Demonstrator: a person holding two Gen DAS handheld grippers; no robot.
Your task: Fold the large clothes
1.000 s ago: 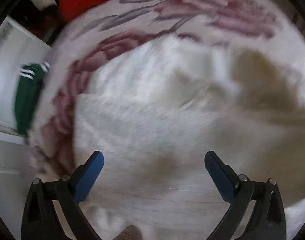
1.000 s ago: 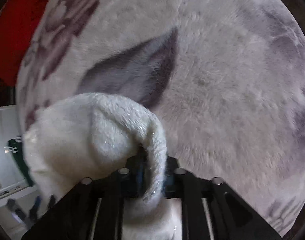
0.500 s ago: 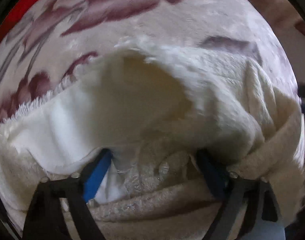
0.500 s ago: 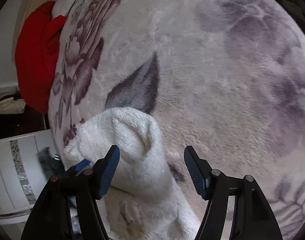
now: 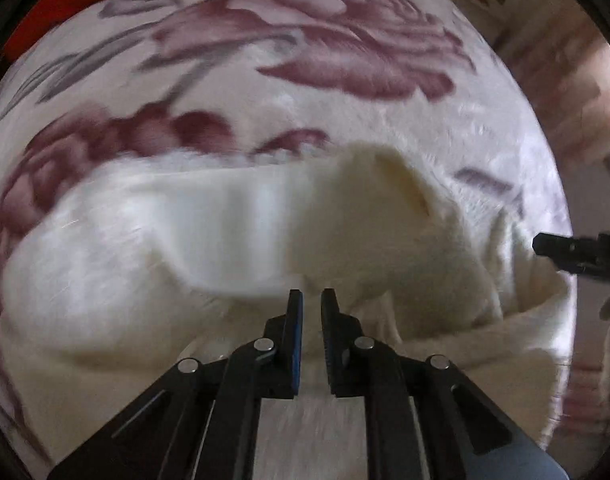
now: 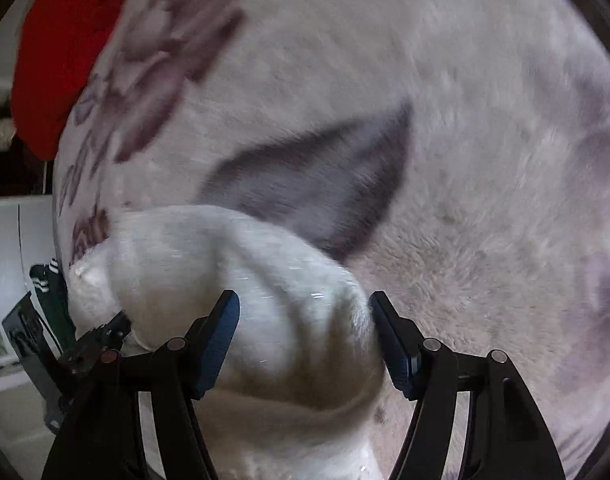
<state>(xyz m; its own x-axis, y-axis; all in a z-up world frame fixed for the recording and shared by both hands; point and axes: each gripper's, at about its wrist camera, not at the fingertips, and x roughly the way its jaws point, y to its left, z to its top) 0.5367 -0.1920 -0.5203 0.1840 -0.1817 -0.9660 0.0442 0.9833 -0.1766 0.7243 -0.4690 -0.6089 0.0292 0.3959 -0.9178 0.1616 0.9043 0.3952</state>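
A fluffy cream-white garment [image 5: 233,240] lies bunched on a flower-patterned blanket [image 5: 313,32]. My left gripper [image 5: 311,300] is nearly shut, jaws a narrow gap apart, over the garment's near edge; I cannot see cloth between the tips. My right gripper [image 6: 305,320] is open, its jaws on either side of a raised hump of the garment [image 6: 245,280] without pinching it. The right gripper also shows at the right edge of the left wrist view [image 5: 577,252]. The left gripper shows at the left of the right wrist view [image 6: 101,336].
A red cloth [image 6: 69,40] lies at the blanket's far left edge. A green garment with white stripes [image 6: 49,292] hangs by white furniture [image 6: 9,240] on the left. The blanket [image 6: 465,120] stretches far and right.
The left gripper closed from wide open to nearly shut at the garment's near edge. The right gripper let go of the garment half a second ago and stays open around the hump.
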